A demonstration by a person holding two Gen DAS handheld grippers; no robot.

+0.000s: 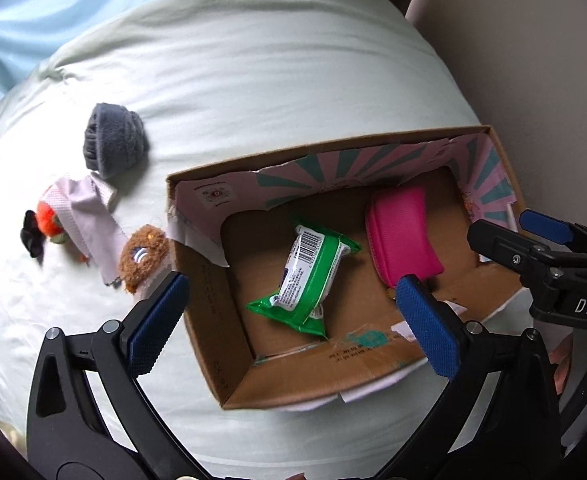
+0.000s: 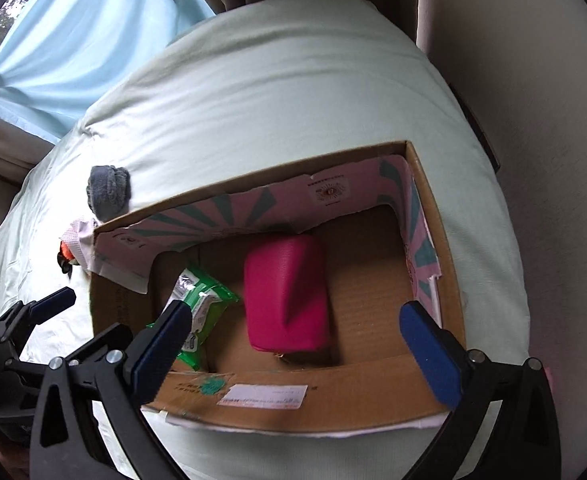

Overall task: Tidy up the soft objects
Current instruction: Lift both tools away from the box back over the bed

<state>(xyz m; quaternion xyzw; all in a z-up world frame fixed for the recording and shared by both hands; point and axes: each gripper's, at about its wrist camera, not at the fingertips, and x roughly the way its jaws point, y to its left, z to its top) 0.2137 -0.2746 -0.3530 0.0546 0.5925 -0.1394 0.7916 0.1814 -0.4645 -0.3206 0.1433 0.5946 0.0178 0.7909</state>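
Note:
An open cardboard box (image 1: 209, 300) (image 2: 433, 208) lies on a pale green bed. Inside it are a green wipes packet (image 1: 313, 276) (image 2: 205, 308) and a pink pouch (image 1: 401, 232) (image 2: 285, 300). Left of the box on the bed lie a grey knitted hat (image 1: 113, 146) (image 2: 107, 190), a pale cloth (image 1: 85, 212), an orange plush toy (image 1: 49, 222) and a brown fuzzy toy (image 1: 143, 254). My left gripper (image 1: 293, 320) is open and empty above the box's near left part. My right gripper (image 2: 297, 344) is open and empty above the box's near edge; it also shows in the left wrist view (image 1: 533, 232).
The bed (image 1: 273, 80) fills most of both views. A light blue curtain (image 2: 73, 40) hangs at the far left by a window. A beige wall (image 2: 533, 120) runs along the right side of the bed.

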